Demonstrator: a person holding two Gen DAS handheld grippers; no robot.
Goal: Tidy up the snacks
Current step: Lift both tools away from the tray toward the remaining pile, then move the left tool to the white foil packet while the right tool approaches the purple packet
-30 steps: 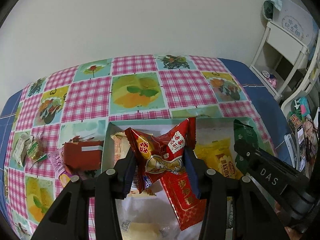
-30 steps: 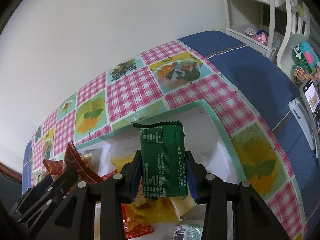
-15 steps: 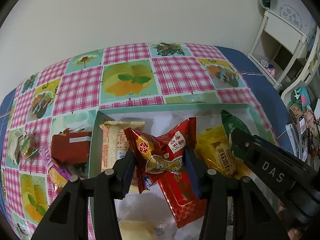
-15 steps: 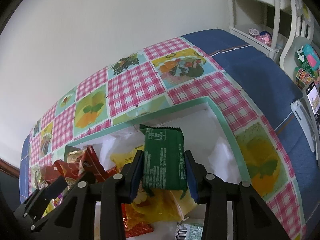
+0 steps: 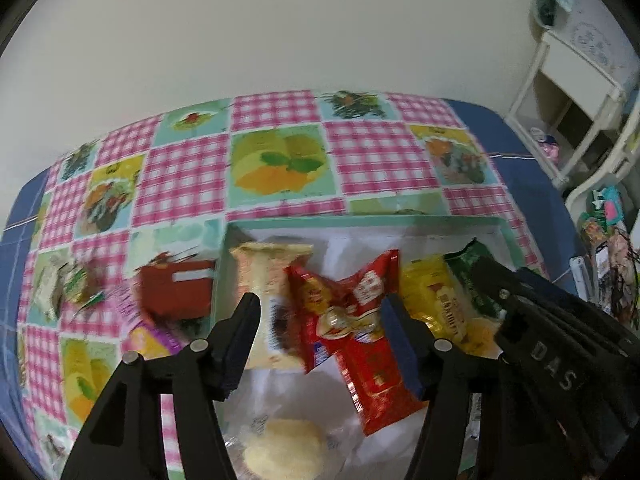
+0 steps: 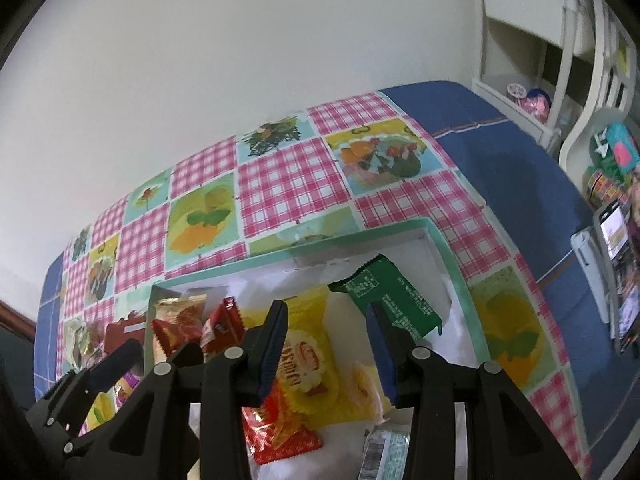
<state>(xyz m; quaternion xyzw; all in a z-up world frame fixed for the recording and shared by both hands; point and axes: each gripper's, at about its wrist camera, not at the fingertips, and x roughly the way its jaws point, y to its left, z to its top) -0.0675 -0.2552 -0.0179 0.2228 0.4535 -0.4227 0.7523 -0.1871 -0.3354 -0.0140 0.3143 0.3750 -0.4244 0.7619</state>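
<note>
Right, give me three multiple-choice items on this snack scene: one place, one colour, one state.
1. The red carton lies: A in the box; B on the cloth beside the box; C on the shelf.
2. The box rim is: A black; B mint green; C orange.
3. The box is: A lidded; B upside down; C open on top.

B: it sits left of the rim, on the checked cloth.
B: the rim shows mint green.
C: packets show inside.
</note>
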